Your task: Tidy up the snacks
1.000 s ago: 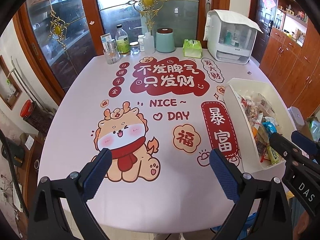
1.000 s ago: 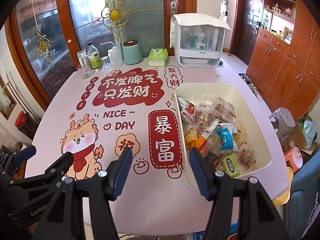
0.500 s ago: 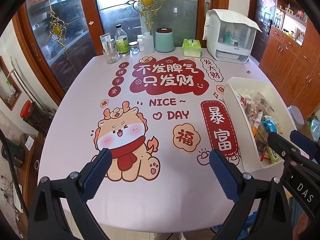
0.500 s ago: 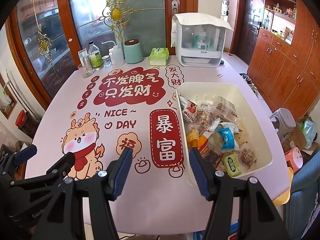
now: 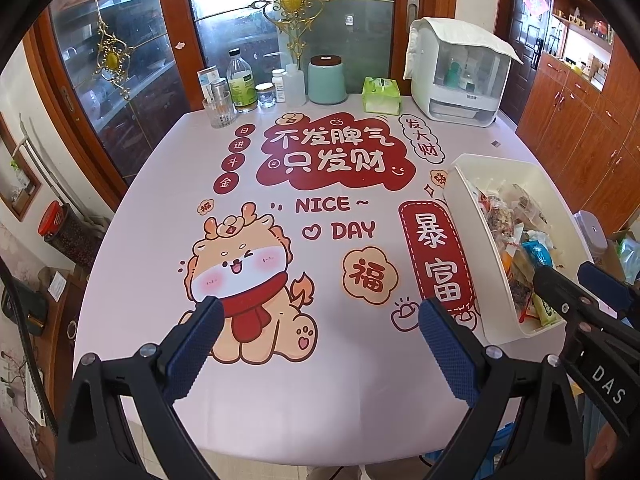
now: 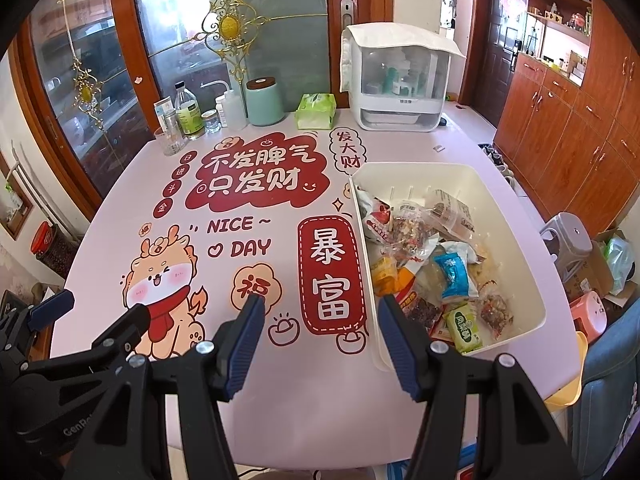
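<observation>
A cream plastic bin (image 6: 516,216) (image 5: 468,208) stands on the right side of the pink table, filled with several snack packets, among them a blue one (image 6: 454,276), a green one (image 6: 464,326) and a red-and-white one (image 6: 378,220). My right gripper (image 6: 320,308) hovers open over the table's near edge, just left of the bin's near corner, nothing between its blue pads. My left gripper (image 5: 318,310) is open too, above the cartoon dragon print, holding nothing. Each gripper shows at the edge of the other's view.
At the table's far edge stand a glass (image 5: 219,111), bottles (image 5: 241,82), a mint canister (image 5: 327,79), a green tissue pack (image 5: 381,95) and a white covered rack (image 5: 458,76). Wooden cabinets (image 6: 568,120) and stools (image 6: 568,240) are to the right.
</observation>
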Demonstrator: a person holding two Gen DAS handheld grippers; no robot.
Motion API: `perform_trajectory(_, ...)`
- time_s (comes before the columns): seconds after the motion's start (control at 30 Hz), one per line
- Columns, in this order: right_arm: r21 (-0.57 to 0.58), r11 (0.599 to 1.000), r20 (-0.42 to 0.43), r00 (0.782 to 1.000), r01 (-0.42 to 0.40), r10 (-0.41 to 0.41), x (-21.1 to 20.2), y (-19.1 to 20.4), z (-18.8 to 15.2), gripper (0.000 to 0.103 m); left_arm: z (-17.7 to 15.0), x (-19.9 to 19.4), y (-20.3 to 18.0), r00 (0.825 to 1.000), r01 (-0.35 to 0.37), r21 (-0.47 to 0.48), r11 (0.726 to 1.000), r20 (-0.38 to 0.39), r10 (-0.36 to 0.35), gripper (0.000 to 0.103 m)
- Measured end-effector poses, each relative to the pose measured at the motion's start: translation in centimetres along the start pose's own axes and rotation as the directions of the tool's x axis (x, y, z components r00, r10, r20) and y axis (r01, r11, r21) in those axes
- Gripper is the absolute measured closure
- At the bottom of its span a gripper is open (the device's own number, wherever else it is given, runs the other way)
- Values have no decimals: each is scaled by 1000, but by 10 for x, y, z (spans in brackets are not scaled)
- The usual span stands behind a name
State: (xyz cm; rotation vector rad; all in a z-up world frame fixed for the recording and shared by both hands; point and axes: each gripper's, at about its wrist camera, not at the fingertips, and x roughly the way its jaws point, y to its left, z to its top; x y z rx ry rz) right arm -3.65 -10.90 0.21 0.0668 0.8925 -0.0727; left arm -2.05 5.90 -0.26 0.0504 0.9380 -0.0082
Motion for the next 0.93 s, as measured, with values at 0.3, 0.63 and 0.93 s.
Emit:
perform_trajectory(0.3,2,1000,0,1000,0,0,0,1,0,43,0,1,0,1000,-1,0,1000,0,1,6)
perform_trajectory(0.63,1,1000,-2,1000,-1,1,1,1,1,43,2,6,-4,1000,1,7,1000,-14,0,6)
perform_trajectory(0.93,1,1000,-3,1000,0,0,1,1,2,43,2,11,-1,1000,3,6,1000,-24,-2,6)
